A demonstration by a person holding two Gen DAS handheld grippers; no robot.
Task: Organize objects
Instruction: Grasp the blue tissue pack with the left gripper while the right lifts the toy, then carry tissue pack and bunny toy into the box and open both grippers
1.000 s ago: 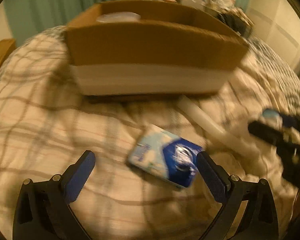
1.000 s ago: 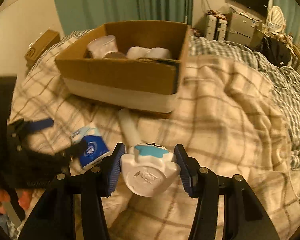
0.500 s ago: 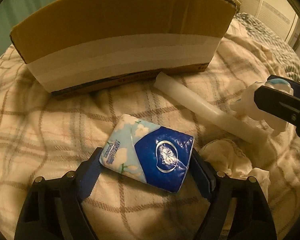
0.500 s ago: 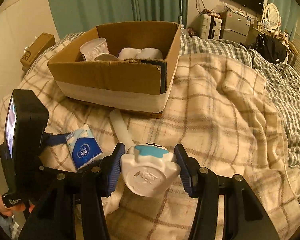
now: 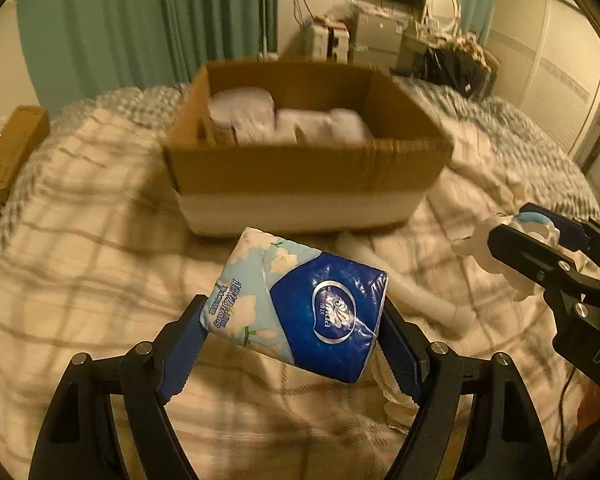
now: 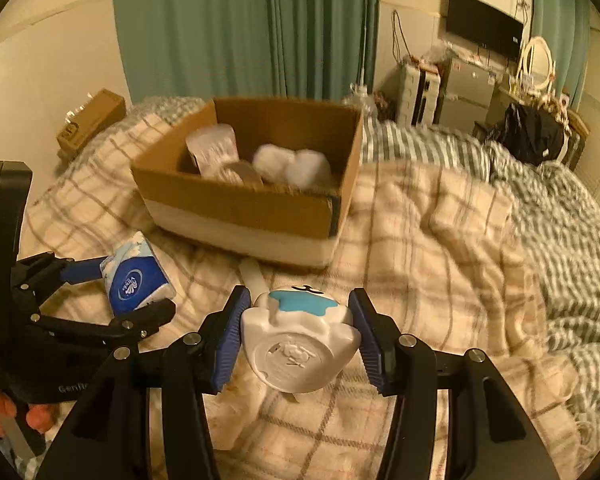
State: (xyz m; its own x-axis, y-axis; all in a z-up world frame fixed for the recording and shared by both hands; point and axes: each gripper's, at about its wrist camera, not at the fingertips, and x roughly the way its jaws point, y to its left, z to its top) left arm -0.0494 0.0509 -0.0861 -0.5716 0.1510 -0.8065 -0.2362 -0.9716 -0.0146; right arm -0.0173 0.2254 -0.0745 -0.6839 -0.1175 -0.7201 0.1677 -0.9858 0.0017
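My left gripper is shut on a blue and white tissue pack and holds it above the plaid blanket, in front of the cardboard box. The pack also shows in the right wrist view, left of my right gripper. My right gripper is shut on a white toy with a teal patch, held above the blanket; it shows at the right of the left wrist view. The box holds white rolls and a plastic cup.
A white tube lies on the blanket just in front of the box. A small brown carton sits at the bed's far left. A striped quilt covers the right side. Furniture stands behind the bed.
My left gripper closed on the tissue pack and lifted it off the blanket. My right gripper kept hold of the white toy and rose slightly.
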